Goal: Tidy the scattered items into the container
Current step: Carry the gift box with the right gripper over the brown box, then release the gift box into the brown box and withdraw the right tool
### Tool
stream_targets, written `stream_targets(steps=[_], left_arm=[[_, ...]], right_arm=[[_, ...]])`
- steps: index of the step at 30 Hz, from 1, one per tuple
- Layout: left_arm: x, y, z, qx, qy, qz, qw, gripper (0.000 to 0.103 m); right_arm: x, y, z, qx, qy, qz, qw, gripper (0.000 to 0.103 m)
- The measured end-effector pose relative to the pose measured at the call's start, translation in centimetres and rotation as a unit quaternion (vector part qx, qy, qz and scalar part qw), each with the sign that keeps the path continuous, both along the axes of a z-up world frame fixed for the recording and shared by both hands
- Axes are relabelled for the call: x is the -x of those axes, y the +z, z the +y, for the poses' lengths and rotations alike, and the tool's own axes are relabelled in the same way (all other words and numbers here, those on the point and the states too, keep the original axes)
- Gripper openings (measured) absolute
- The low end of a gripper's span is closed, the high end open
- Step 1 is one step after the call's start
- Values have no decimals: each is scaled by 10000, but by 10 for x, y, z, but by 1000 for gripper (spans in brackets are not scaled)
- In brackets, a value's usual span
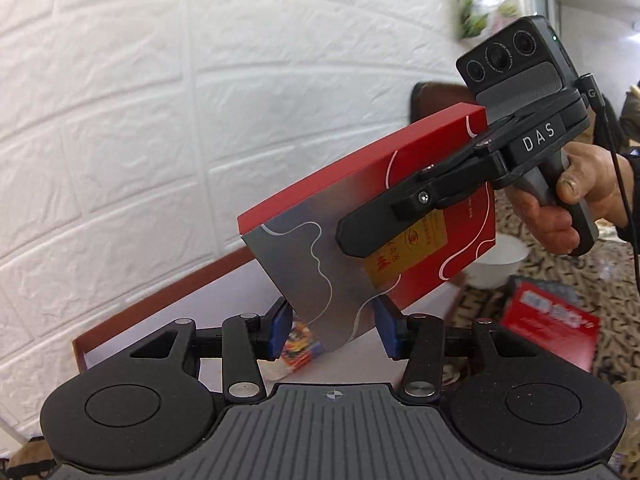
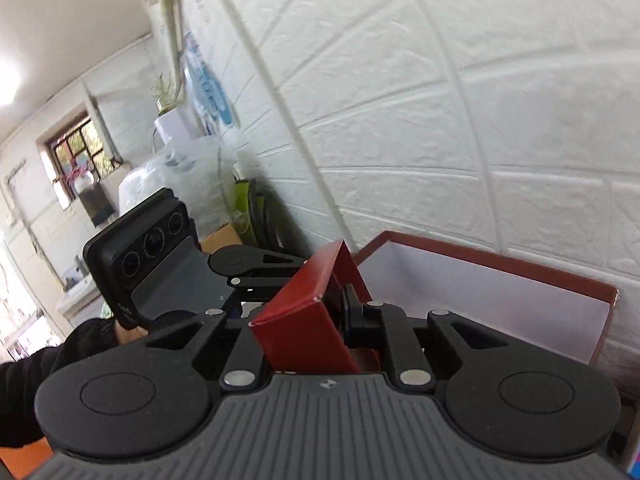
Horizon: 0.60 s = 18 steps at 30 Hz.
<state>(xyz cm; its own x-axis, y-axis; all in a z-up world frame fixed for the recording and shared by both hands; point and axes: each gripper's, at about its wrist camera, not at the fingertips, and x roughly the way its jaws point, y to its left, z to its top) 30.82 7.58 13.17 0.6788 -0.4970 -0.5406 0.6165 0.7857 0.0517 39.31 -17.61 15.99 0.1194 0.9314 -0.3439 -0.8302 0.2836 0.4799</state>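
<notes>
The flat red-and-silver cardboard box [image 1: 360, 216], smooth and glossy with thin white curved lines and a yellow label, hangs tilted in the air above the open red-rimmed container with a white lining [image 1: 168, 292]. The right tool [image 1: 360, 236] pinches it across its faces near the red end; in the right wrist view the box [image 2: 304, 328] fills the space between the black fingers. The left tool [image 1: 332, 328] stands spread, its 2 blue pads either side of the box's silver lower corner, and contact cannot be told. Inside the container lies 1 small colourful packet [image 1: 298, 348]. To the right, on the patterned brown worktop [image 1: 616, 320], sit 1 white bowl [image 1: 500, 260] and 1 red packet [image 1: 548, 324]. Behind everything is a white embossed brick-pattern wall [image 1: 160, 100]
</notes>
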Motion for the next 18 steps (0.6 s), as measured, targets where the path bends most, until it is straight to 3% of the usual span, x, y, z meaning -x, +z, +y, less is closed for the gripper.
stream_targets(steps=[7, 9, 10, 11, 12, 18], left_arm=[[-31, -28, -17, -568, 119, 346, 9977, 47], [-35, -28, -20, -702, 252, 419, 9963, 59], [-37, -28, -22, -796, 278, 458, 9954, 60], [-38, -28, -24, -898, 337, 464, 9943, 66], [-39, -28, -15, -925, 412, 479, 9937, 71], [-29, -27, -10, -1253, 781, 305, 9886, 75]], right_arm=[[-36, -49, 6, 44, -155, 611, 9980, 16], [-38, -57, 4, 146, -303, 741, 9967, 21], [-40, -60, 2, 182, -375, 824, 9957, 37], [-41, -62, 0, 270, -457, 830, 9951, 71], [-40, -62, -2, 331, -613, 739, 9948, 80], [-19, -29, -27, 238, -1345, 325, 9901, 83]])
